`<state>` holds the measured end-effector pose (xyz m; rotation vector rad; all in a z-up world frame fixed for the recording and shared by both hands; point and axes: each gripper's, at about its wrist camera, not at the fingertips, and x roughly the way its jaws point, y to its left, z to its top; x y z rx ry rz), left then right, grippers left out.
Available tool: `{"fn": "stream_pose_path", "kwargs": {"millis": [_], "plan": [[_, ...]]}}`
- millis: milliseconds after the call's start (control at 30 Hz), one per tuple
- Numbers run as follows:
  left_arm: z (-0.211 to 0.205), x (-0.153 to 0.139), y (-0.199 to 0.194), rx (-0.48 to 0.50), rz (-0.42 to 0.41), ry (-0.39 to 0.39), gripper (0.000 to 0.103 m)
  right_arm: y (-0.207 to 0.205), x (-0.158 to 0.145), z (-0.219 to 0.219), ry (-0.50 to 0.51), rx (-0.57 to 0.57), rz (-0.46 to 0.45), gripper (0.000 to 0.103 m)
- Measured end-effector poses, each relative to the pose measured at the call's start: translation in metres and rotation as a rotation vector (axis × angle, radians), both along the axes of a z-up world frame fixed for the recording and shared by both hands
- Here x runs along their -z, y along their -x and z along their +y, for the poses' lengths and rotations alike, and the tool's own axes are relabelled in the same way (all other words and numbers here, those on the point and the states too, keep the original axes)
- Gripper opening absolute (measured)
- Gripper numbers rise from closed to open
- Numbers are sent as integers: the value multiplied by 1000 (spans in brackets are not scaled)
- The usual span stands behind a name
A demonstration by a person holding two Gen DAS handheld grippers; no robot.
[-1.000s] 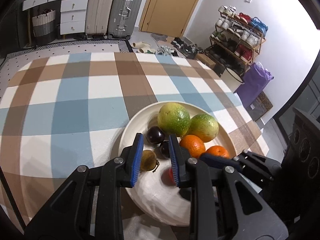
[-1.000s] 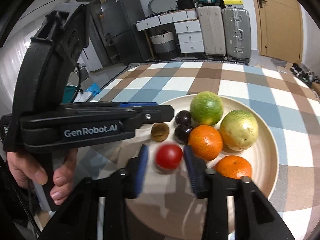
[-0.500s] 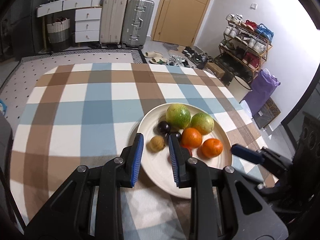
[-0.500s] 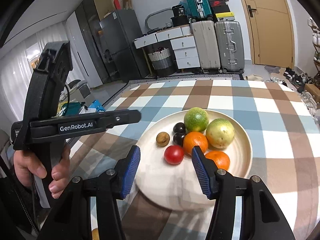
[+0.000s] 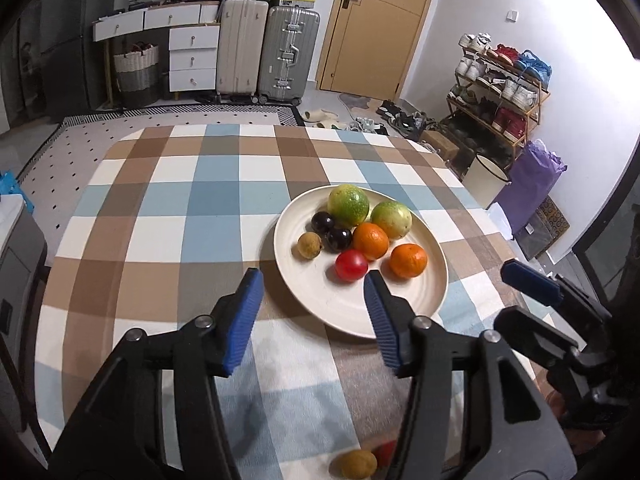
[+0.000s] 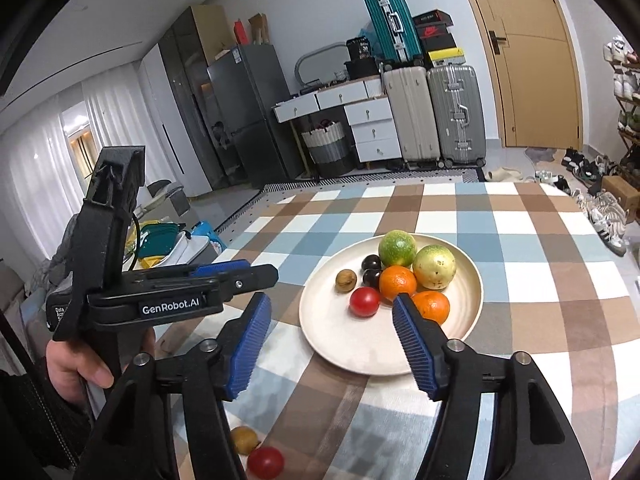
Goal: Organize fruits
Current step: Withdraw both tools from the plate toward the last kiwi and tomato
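Note:
A cream plate [image 5: 352, 320] [image 6: 360, 352] on the checked table holds two green citrus [image 5: 348, 204], two oranges [image 5: 408, 260], two dark plums [image 5: 339, 239], a brown fruit [image 5: 309, 245] and a red tomato [image 5: 351, 265] [image 6: 365, 301]. My left gripper [image 5: 311, 276] [image 6: 256, 270] hovers short of the plate's near rim, jaws opening, nothing between them. My right gripper [image 6: 332, 302] hangs over the near rim, jaws also opening and empty; one blue pad [image 5: 528, 282] shows in the left wrist view. A second tomato [image 6: 265, 462] and a brownish fruit [image 6: 244, 440] lie loose near the table's front edge.
The checked cloth [image 5: 192, 200] covers the table to its rounded edges. A hand [image 6: 76, 364] grips the left tool's handle. Behind the table stand suitcases [image 5: 288, 52], white drawers [image 5: 192, 60] and a woven basket [image 5: 136, 68]; a shoe rack [image 5: 500, 92] is at the right.
Both grippers drew back and up from the plate. The right one let the red tomato go onto the plate and spread wider. The left one went from shut to open.

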<state>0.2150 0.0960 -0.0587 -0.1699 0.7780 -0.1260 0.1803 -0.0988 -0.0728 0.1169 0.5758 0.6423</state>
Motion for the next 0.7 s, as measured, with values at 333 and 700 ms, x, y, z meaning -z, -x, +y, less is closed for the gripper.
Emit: {"fn": "stream_pose_path", "kwargs": {"millis": [333,700], "plan": [[7,-3,42,-98,-7,-20,86,40,-4,1,4,-30,-20,80],[12,21,83,-148,14,-17,100,79,12,5,40,-70,0,82]]}}
